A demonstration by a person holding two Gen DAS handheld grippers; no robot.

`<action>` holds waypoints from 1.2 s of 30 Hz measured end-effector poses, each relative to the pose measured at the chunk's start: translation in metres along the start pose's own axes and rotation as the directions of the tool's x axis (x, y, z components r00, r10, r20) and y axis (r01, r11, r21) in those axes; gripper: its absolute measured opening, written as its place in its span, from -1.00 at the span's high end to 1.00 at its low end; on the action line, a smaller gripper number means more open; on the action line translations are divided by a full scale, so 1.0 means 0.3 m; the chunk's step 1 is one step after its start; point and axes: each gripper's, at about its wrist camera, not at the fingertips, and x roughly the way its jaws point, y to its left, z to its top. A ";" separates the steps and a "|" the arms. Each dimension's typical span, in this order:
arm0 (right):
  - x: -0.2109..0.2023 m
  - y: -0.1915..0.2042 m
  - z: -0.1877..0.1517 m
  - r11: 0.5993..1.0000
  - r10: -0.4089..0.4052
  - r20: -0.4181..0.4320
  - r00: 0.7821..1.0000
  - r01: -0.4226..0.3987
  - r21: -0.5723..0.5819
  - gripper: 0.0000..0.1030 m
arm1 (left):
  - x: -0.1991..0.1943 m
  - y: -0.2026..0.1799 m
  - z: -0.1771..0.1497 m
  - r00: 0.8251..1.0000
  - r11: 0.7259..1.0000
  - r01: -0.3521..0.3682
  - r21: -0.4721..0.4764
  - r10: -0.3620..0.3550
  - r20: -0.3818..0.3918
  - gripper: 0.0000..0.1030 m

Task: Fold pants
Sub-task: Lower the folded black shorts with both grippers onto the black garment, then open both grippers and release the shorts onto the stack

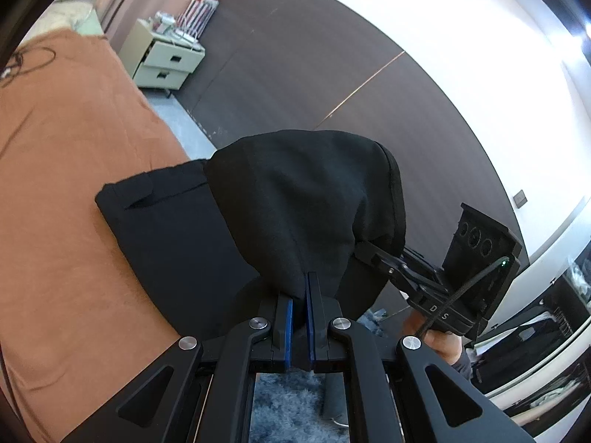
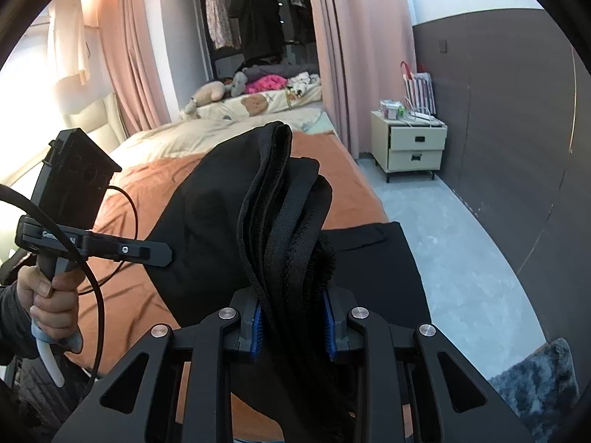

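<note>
Pants (image 1: 192,229): lying partly on bed (image 1: 74,184), one end being lifted. Left tool (image 1: 300,304) pinching thin fabric; right tool (image 2: 293,326) clamping bunched waistband. Risk: thin pinch slipping, fold collapsing unevenly.

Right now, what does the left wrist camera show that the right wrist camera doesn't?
Only the left wrist view shows the left gripper pinching thin black fabric, and the bright white wall.

Only the right wrist view shows the right gripper clamping the thick bunched waistband, the pink curtains and the stuffed toys.

Both show the black pants on the orange bedspread and the cream two-drawer nightstand.
</note>
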 end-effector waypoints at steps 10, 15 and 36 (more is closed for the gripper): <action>0.072 0.025 0.059 1.000 -0.010 -0.048 0.999 0.011 0.020 0.58 | 0.099 0.127 0.054 1.000 0.999 0.009 -0.036 -0.009 -0.026 0.89; 0.114 0.016 0.090 1.000 -0.018 -0.077 0.997 0.018 0.000 0.58 | 0.123 0.178 0.090 1.000 0.999 -0.003 -0.044 0.002 -0.020 0.89; 0.143 -0.039 0.005 0.982 -0.135 -0.170 0.976 0.155 0.111 0.01 | 0.229 0.511 0.121 0.980 0.958 -0.195 -0.209 0.182 -0.078 -0.06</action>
